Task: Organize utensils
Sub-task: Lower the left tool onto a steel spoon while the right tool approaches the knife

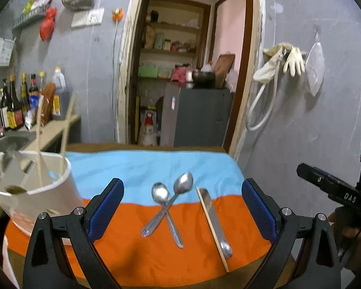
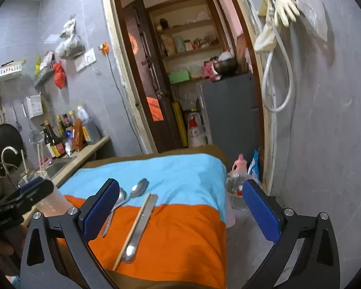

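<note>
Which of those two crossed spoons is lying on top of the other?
The spoon reaching farther back, bowl on the blue stripe. Its handle crosses over the nearer spoon.

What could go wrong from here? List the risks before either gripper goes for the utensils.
1. The two spoons lie crossed, so closing on one may drag or flip the other.
2. The chopstick lies right against the knife; a grasp could catch both or roll the chopstick away.
3. The white holder stands at the table's left edge with chopsticks leaning out of it; a careless drop-in by the left gripper might tip it.
</note>
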{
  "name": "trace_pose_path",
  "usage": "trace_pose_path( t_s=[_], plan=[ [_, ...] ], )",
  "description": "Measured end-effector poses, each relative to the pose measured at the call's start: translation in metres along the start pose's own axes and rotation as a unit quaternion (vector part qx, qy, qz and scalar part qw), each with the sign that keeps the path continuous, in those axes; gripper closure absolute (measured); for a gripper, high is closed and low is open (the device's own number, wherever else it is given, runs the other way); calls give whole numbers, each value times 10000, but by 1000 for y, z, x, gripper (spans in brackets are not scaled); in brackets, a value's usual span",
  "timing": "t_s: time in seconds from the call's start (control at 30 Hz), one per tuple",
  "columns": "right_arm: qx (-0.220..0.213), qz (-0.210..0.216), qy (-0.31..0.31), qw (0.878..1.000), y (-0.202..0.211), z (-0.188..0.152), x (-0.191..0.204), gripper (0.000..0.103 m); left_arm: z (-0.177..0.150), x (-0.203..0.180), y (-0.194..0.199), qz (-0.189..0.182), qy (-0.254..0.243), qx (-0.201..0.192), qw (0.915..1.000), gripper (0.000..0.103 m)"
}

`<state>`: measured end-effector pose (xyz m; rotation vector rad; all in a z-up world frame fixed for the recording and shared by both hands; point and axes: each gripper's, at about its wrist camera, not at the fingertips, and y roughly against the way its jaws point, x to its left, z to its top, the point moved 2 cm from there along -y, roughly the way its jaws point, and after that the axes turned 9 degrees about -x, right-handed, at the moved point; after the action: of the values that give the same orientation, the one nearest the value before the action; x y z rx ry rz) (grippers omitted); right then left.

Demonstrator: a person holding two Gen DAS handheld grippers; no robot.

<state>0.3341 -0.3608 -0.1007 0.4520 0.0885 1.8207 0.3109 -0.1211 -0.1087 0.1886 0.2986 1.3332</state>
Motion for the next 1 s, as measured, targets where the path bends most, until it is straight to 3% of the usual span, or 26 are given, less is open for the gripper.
trace_pose_path(
  t_s=[0.2,0.6,0.67,0.83,1.0],
  plan=[
    [334,101,-4,9994,-26,-10,-7,4,-12,8,-30,125,193,432,9988,7],
    [1264,703,-8,9895,-100,-26,0,51,-17,37,-79,413,851,936,9911,8],
    [1382,814,1,9871,-111,-28,5,54,-17,41,-85,453,928,969,9899,13],
    [1602,1116,41,9807,-138,-29,14,61,-20,54,-106,484,1146,1192,9850,39],
    [1849,1360,-21,9733,-164,-33,22,67,-27,71,-122,437,1408,1434,9786,58]
  ],
)
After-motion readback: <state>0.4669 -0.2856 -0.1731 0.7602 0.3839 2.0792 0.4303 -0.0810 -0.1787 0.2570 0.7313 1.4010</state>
